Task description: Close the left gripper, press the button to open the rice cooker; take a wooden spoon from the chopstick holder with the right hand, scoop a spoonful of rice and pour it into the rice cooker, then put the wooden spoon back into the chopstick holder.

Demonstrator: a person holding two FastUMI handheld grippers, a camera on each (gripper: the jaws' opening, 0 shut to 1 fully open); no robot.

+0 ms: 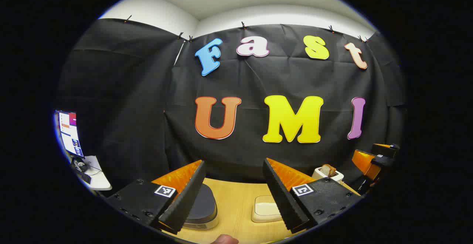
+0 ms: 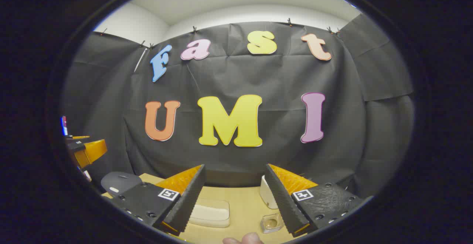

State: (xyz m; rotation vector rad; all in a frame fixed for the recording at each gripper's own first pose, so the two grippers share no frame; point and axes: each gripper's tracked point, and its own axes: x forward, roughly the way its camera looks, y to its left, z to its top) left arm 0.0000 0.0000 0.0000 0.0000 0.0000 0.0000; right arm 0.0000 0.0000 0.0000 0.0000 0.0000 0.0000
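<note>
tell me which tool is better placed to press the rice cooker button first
Left. In the left gripper view the rice cooker sits just ahead, beside the left tool, whose fingers are open and must close first. In the right gripper view it lies far off to the side of the right tool.

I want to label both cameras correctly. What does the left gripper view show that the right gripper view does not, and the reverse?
Left gripper view: a monitor on a side desk, and a toaster holding bread. Right gripper view: a small clear cup near the lower edge. Both: the closed rice cooker, a cream lidded box and the wooden table.
</note>
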